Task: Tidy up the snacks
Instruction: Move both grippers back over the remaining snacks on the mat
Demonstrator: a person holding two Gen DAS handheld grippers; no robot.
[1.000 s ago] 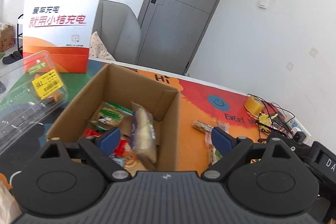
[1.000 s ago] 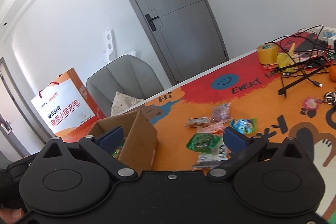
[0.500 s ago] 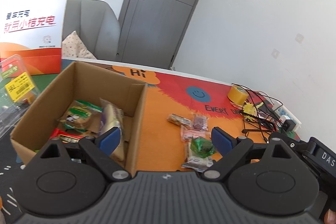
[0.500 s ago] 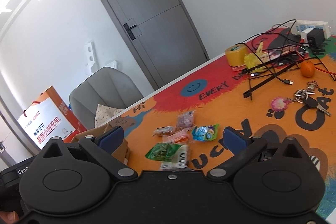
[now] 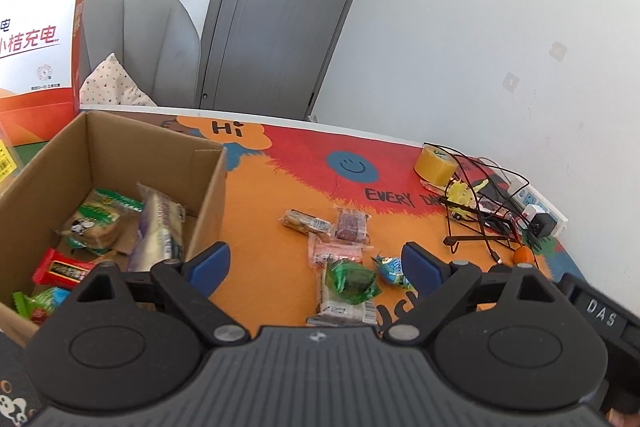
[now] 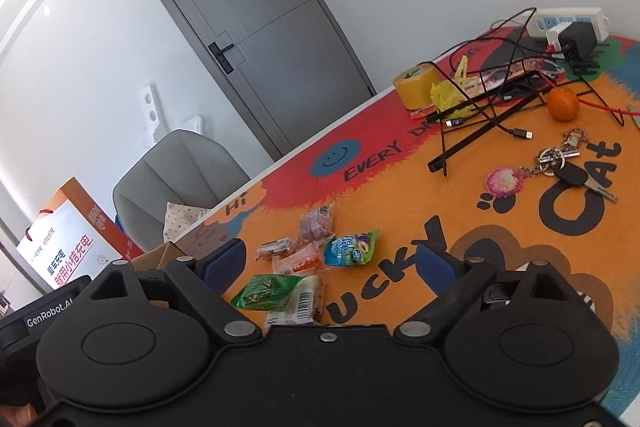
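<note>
The right gripper (image 6: 330, 259), jaws wide but just closing with nothing between them, and the empty, spread left gripper (image 5: 316, 263) hover over loose snack packets (image 6: 316, 259) beside the cardboard box (image 5: 208, 195), whose near corner is cut off, while the white packet (image 6: 298, 303) is half hidden under a green one (image 6: 264, 291).

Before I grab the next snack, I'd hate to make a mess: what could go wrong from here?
1. The loose snacks overlap: the green packet lies on a white one, so one pinch may drag both.
2. Both open grippers, left and right, aim at that pile and could collide.
3. The box wall is close; a carried packet might snag it.
</note>
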